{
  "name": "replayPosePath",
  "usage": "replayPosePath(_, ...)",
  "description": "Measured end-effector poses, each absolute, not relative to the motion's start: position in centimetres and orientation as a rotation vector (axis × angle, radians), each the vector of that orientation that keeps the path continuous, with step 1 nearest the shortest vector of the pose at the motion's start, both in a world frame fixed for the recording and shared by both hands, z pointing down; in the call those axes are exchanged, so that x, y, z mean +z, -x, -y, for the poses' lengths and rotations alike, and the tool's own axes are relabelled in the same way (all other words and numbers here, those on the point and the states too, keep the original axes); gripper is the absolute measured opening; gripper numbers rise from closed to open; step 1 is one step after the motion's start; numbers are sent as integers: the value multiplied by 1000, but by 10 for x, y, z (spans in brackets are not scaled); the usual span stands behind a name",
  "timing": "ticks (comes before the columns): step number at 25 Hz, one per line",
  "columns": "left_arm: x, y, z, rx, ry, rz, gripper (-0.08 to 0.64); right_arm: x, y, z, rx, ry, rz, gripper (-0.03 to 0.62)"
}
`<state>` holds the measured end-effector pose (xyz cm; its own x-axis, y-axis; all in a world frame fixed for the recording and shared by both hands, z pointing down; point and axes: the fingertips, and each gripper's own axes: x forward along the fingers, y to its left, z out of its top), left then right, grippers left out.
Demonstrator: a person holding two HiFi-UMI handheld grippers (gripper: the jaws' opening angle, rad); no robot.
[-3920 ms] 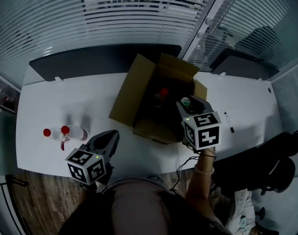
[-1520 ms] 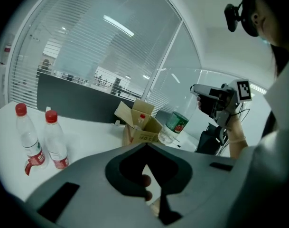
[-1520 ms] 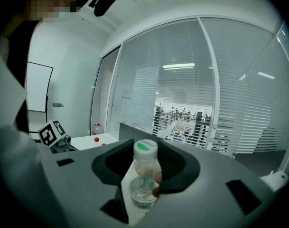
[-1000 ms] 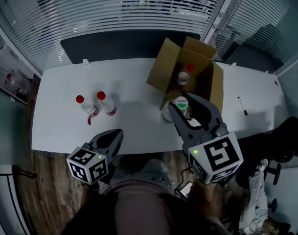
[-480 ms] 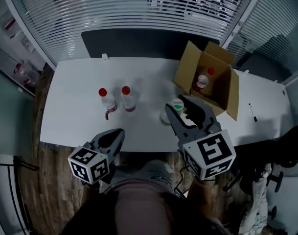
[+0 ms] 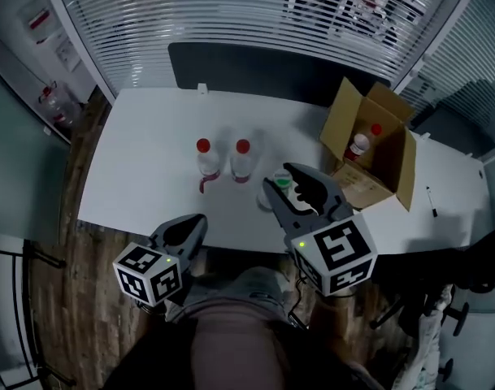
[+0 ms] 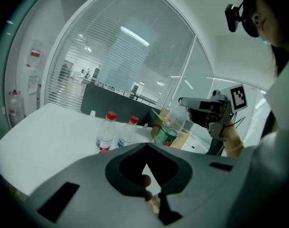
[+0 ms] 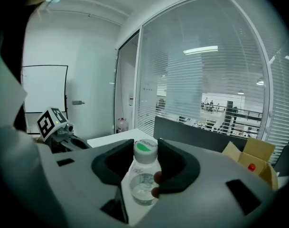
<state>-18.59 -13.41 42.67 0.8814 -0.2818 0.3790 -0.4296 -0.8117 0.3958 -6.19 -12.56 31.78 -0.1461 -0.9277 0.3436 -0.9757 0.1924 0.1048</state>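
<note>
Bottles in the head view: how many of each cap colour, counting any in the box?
3 red-cap bottles: two on the table, one in the box.
1 green-cap bottle: in the right hand-held gripper.
Total: 4.

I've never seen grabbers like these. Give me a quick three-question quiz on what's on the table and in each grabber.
1. True or false: the right gripper is clamped on a green-capped bottle.
2. How many red-capped bottles stand on the white table, outside the cardboard box? A) one B) two C) four
3. Fill in: the left gripper, near the table's front edge, holds ____.

Key: 1 true; 2 B; 3 nothing, its jaws are together.
</note>
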Motion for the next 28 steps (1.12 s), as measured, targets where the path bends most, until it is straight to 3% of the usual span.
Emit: replayPosePath(28, 438, 316, 156, 325, -2416, 937, 8, 388, 187, 205, 240, -1423, 2315, 169)
